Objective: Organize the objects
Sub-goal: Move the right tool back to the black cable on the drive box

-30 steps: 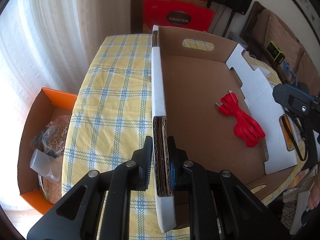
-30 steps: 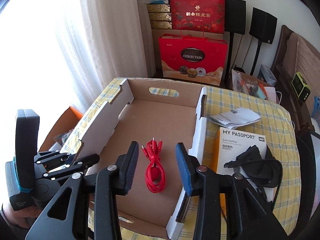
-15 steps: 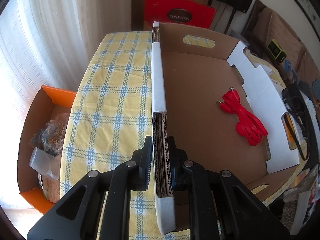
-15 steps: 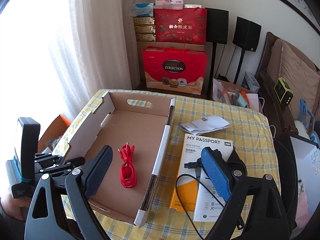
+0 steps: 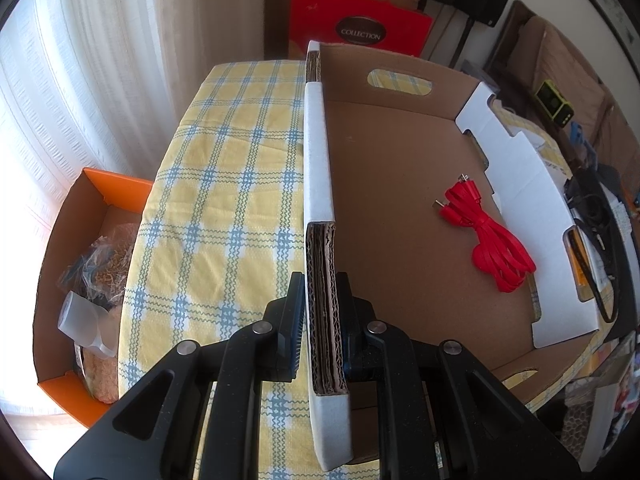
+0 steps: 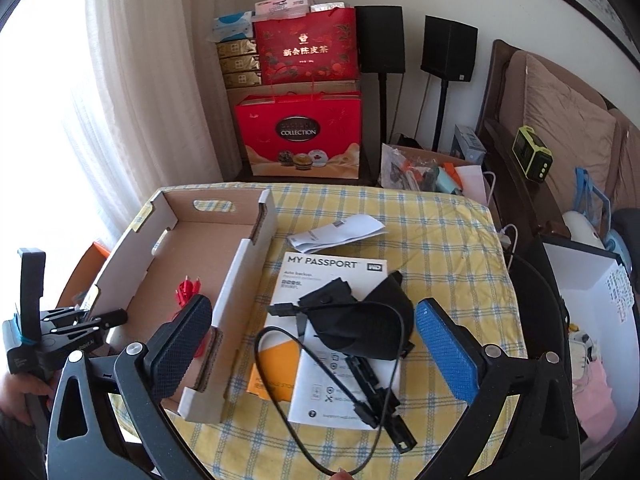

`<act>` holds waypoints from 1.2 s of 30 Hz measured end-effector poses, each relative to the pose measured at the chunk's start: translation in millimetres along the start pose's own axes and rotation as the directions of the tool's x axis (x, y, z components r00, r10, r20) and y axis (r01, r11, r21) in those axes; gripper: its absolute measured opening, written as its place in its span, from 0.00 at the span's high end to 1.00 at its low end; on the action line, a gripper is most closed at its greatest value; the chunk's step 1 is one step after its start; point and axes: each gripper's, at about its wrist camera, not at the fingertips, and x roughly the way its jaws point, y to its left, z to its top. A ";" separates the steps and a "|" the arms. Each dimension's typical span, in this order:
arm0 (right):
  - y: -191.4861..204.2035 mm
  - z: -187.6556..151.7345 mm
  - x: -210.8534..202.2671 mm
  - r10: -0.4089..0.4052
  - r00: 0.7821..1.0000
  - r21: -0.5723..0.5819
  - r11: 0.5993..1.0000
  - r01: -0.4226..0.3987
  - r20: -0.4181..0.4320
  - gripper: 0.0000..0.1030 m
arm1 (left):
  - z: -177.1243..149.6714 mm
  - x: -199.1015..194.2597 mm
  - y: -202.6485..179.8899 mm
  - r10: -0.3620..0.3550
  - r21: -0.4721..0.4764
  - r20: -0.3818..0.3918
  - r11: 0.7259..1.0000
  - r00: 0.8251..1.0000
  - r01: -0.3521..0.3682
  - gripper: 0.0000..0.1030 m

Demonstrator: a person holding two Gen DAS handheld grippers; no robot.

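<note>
An open cardboard box (image 5: pixel 400 200) stands on the checked tablecloth, with a coiled red cable (image 5: pixel 488 236) on its floor. My left gripper (image 5: pixel 320 296) is shut on the box's left wall (image 5: pixel 318 152); the right wrist view shows it at the box's edge (image 6: pixel 116 316). To the right of the box, my right gripper (image 6: pixel 314 312) hangs with its jaws opening wide and pressing on nothing. Below it lie a black pouch (image 6: pixel 360 320) and a black cable (image 6: pixel 280 364) on a "My Passport" carton (image 6: pixel 320 268). The red cable (image 6: pixel 186 288) shows partly behind the left finger.
A folded white paper (image 6: pixel 340 232) lies behind the carton on the yellow tablecloth (image 6: pixel 440 240). An orange box (image 5: pixel 100 200) of bagged items sits on the floor to the table's left. Red gift bags (image 6: pixel 300 136), speakers and a sofa (image 6: pixel 560 128) stand beyond the table.
My right gripper has swung right, from above the red cable in the box to above the pouch and carton, and its jaws have spread wide. The left gripper has kept its grip.
</note>
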 end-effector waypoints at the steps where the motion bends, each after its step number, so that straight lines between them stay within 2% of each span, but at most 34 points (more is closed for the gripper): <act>1: -6.3 -0.4 -1.1 0.001 1.000 0.009 1.000 -0.001 -0.001 0.01 | 0.1 -0.3 0.5 -0.001 -0.002 0.000 1.000 1.000 0.001 0.87; 10: -46.6 -3.0 -3.2 0.042 0.999 0.084 0.996 -0.041 -0.007 0.01 | 1.0 -5.1 4.2 0.002 -0.024 0.004 1.000 1.000 -0.002 0.79; 16: -55.1 -3.5 5.9 0.071 0.997 0.113 0.991 -0.068 -0.028 0.04 | 4.3 -8.7 3.9 0.001 -0.024 0.015 1.000 1.000 0.000 0.81; 22: -69.0 -1.7 19.2 0.123 0.991 0.174 0.978 -0.111 -0.057 0.19 | 7.2 -9.0 -0.3 0.001 -0.008 0.012 1.000 1.000 -0.001 0.87; 27: -72.5 7.0 17.8 0.119 0.991 0.177 0.978 -0.108 -0.054 0.28 | 7.6 -9.1 -1.8 0.004 -0.008 0.013 1.000 1.000 -0.004 0.87; 32: -67.5 11.0 23.1 0.133 0.987 0.165 0.979 -0.117 -0.086 0.48 | 7.7 -9.1 -3.8 0.013 -0.001 0.012 1.000 1.000 -0.013 0.87; 36: -63.3 6.0 28.3 0.149 0.983 0.160 0.978 -0.132 -0.103 0.50 | 6.8 -8.7 -3.0 0.008 -0.006 0.012 1.000 1.000 -0.008 0.87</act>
